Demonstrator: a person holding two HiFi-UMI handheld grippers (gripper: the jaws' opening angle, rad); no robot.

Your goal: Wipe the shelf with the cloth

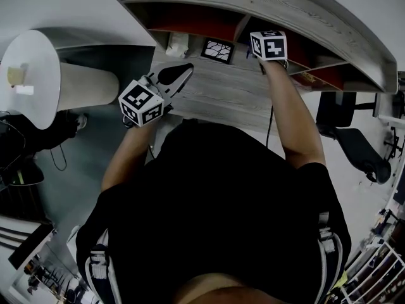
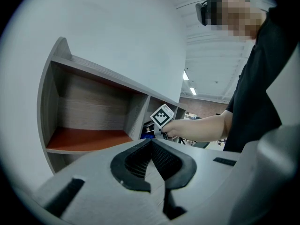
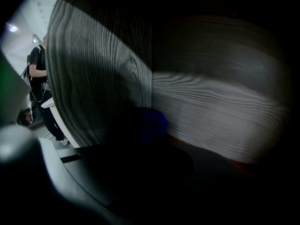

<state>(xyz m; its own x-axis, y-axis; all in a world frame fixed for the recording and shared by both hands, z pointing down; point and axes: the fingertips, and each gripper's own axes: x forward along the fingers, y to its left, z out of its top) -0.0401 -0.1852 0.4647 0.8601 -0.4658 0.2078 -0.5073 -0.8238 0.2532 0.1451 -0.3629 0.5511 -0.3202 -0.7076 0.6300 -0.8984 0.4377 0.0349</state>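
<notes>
The shelf is a grey wood unit with red-brown compartment floors, standing at the back of a grey desk. My right gripper reaches into a middle compartment, and in the head view only its marker cube shows. It is shut on a blue cloth, which lies against the compartment's side and back walls. The left gripper view shows the cloth as a small blue patch under that hand. My left gripper hovers over the desk's left part, shut and empty.
A black-and-white patterned frame and a pale object stand under the shelf. A white round table is at the left and a black chair at the right. Another person stands far off.
</notes>
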